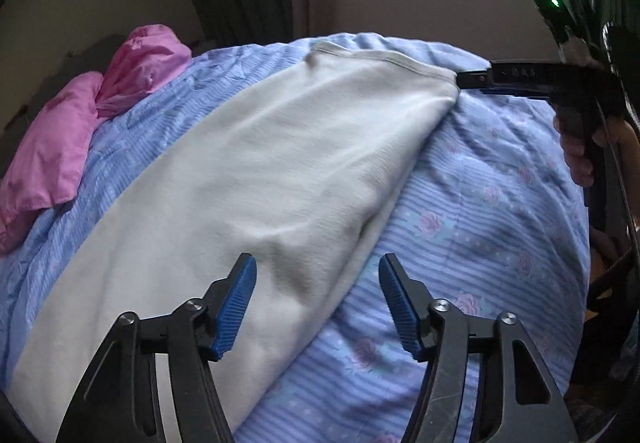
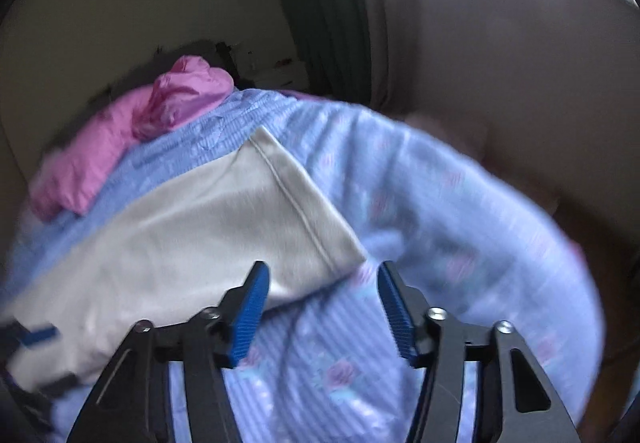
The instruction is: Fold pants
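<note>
Cream pants: flat on floral bed quilt, hem far, clear quilt right. Left gripper, right gripper: jaws half-open, empty.

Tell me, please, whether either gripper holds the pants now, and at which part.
Nothing is held. The left gripper stands open over an edge of the pants; the right gripper stands open at their hem corner, pads not pressing the cloth.
</note>
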`<control>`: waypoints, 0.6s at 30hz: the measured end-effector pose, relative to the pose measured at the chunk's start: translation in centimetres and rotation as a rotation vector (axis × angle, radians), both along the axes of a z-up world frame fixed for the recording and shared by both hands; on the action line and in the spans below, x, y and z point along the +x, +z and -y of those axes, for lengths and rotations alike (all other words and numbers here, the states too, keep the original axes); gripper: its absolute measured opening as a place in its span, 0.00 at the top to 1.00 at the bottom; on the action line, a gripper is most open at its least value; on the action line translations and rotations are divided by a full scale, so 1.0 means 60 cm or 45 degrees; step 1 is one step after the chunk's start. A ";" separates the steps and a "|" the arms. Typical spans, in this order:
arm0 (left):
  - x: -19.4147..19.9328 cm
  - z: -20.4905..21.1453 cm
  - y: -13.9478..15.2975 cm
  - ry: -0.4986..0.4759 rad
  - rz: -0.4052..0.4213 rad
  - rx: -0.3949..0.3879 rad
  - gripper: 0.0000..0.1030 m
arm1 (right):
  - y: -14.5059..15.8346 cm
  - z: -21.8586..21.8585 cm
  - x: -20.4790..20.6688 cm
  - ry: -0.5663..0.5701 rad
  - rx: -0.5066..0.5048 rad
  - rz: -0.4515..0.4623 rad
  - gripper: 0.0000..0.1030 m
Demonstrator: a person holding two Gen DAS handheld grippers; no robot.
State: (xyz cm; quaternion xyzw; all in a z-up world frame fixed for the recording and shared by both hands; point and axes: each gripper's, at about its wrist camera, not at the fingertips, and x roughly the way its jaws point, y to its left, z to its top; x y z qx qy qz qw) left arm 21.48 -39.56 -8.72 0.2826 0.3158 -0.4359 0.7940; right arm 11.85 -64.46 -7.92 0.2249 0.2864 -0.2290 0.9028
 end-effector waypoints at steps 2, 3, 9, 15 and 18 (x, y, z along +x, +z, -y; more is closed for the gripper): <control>-0.001 0.005 -0.008 -0.014 -0.037 0.004 0.47 | -0.020 0.005 0.001 0.020 0.103 0.026 0.54; 0.001 0.009 -0.012 -0.013 -0.056 0.008 0.48 | -0.028 0.005 0.006 0.033 0.130 0.022 0.55; 0.011 0.021 -0.025 0.017 -0.094 0.013 0.50 | -0.064 0.032 0.027 -0.009 0.278 0.068 0.68; 0.004 0.038 -0.027 0.013 -0.147 -0.029 0.55 | -0.046 0.050 0.052 -0.009 0.233 0.051 0.90; 0.001 0.046 -0.036 0.029 -0.164 -0.025 0.54 | 0.000 0.052 0.053 0.004 0.150 0.182 0.90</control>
